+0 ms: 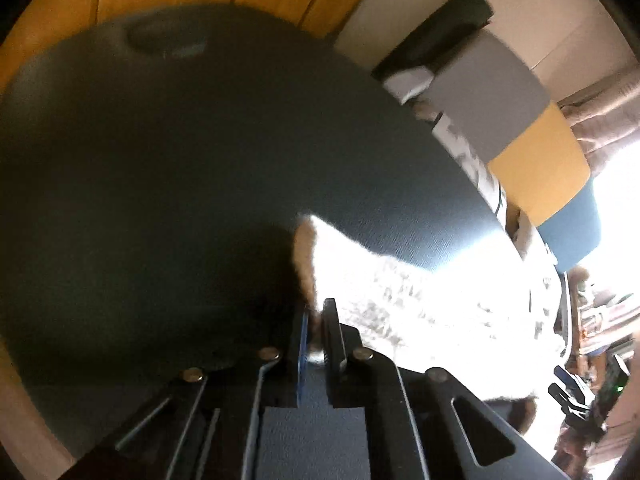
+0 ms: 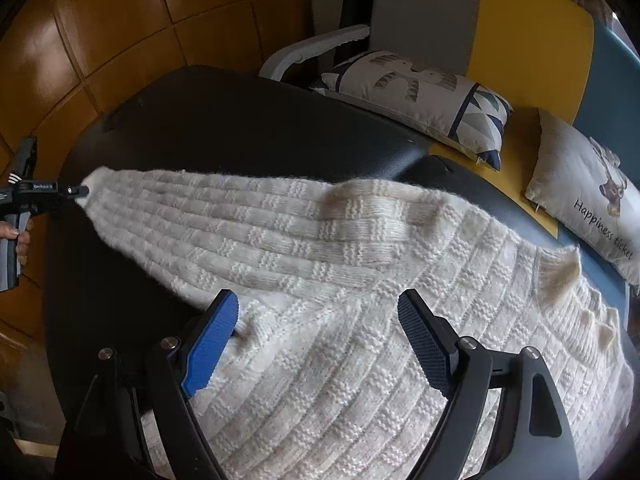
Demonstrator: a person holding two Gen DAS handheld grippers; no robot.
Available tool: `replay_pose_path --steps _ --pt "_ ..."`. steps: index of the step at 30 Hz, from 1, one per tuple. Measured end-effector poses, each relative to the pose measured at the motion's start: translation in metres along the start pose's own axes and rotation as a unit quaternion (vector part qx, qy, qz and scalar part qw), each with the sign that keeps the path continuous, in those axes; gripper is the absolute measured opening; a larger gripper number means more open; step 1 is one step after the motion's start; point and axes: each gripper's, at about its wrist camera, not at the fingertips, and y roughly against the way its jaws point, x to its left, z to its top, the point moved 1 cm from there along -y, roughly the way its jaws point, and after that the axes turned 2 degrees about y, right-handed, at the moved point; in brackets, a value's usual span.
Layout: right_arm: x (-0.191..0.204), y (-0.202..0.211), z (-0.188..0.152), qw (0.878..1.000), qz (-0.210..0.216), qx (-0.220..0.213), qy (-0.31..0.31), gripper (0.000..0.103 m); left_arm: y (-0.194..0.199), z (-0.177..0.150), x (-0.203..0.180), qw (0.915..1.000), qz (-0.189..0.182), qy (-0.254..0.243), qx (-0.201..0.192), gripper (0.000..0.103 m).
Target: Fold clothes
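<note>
A cream knitted sweater lies spread on a dark table, one sleeve stretched out to the left. In the left wrist view my left gripper is shut on the sleeve's cuff, which shows between the narrow jaws; the sweater beyond is washed out by bright light. The right wrist view shows that same left gripper pinching the cuff at the far left, with a hand on its handle. My right gripper hovers open over the sweater's body near the armpit, with nothing between its blue pads.
Two printed cushions rest on a grey, yellow and blue bench behind the table. A white chair arm stands at the table's far edge. Orange padded wall panels fill the back left.
</note>
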Motion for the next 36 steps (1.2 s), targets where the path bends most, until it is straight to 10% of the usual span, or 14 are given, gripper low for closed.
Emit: replay_pose_path --steps 6,15,25,36 --pt "-0.016 0.009 0.015 0.999 -0.022 -0.018 -0.022 0.085 0.063 -0.005 -0.026 0.9870 0.019 -0.066 -0.145 0.004" --pt "-0.037 -0.046 0.021 0.996 -0.074 0.032 -0.026 0.089 0.021 -0.027 -0.002 0.9850 0.124 -0.085 -0.085 0.004" --pt "-0.058 -0.020 0.045 0.998 -0.023 -0.016 -0.065 0.089 0.026 -0.047 0.007 0.9814 0.140 -0.103 -0.083 0.004" --pt "-0.059 -0.066 0.047 0.989 -0.126 0.027 -0.069 0.094 0.017 -0.049 0.011 0.9852 0.142 -0.077 -0.056 0.006"
